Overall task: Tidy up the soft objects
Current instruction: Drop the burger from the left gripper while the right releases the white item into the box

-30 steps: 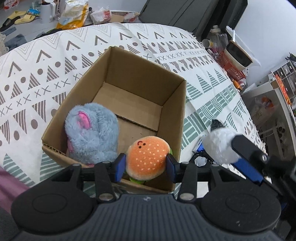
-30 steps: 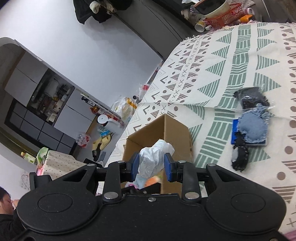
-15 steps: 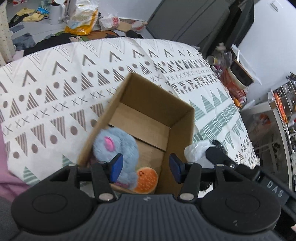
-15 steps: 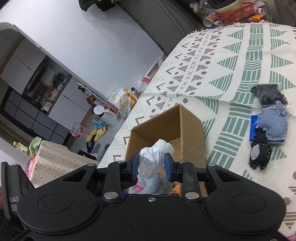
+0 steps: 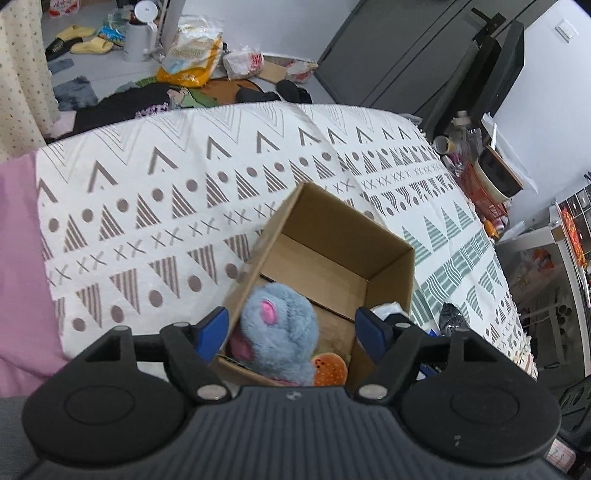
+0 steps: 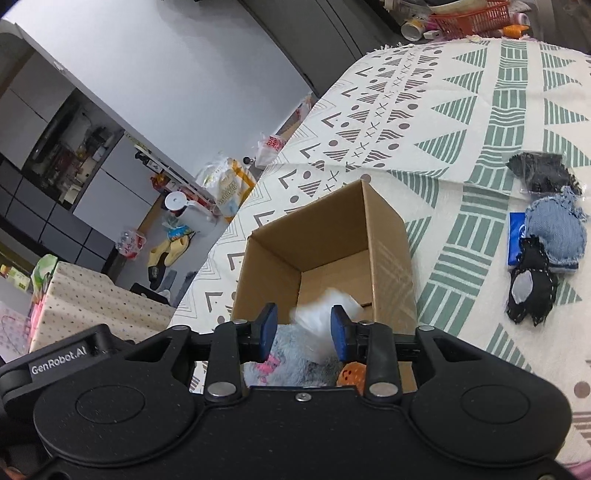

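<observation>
An open cardboard box stands on the patterned cloth; it also shows in the right wrist view. Inside lie a grey-blue plush with pink ears and an orange burger plush. My left gripper is open and empty above the box's near end. My right gripper is over the box with its jaws parted; a blurred white soft object sits between them, and I cannot tell whether they still touch it. The plush and burger show below it.
On the cloth right of the box lie a denim-blue pouch, a black fabric piece, a black bundle and a blue packet. A red basket with clutter stands beyond the far edge. The floor is littered with bags and slippers.
My left gripper let the burger plush go into the box and rose, open. My right gripper moved over the box and its jaws have widened around the white object.
</observation>
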### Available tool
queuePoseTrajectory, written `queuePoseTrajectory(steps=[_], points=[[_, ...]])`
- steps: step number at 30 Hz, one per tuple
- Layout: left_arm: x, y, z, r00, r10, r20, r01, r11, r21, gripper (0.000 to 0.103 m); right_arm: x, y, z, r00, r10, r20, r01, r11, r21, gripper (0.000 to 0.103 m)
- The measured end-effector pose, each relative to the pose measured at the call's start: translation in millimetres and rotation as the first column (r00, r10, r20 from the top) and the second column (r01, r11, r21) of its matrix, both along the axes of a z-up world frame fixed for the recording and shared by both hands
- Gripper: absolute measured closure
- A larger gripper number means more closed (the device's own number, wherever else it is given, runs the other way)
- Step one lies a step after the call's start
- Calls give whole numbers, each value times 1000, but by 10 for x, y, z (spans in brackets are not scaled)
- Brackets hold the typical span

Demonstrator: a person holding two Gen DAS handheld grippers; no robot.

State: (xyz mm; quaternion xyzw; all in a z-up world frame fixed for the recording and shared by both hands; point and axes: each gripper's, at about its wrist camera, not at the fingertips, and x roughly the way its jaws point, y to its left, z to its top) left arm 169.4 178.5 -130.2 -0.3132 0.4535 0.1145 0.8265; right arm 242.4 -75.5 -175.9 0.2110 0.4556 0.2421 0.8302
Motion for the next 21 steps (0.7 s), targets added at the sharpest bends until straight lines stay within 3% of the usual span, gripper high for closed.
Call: queuePoseTrajectory(steps=[2,10,21], points=[[-28,21,43,1000,8,8,-8,1000,21,22,-36,-29,48,1000,-3,10,3,1000,-3,61],[-78,-22,138,1000,-1,0,1,999,44,20,-190,-299,262,999,-18,48,18,1000,-1,58],[-198,-322,351,999,-49,15,47,991,126,8,-381,-738,477,995,-45,94,46,999,-4,40]])
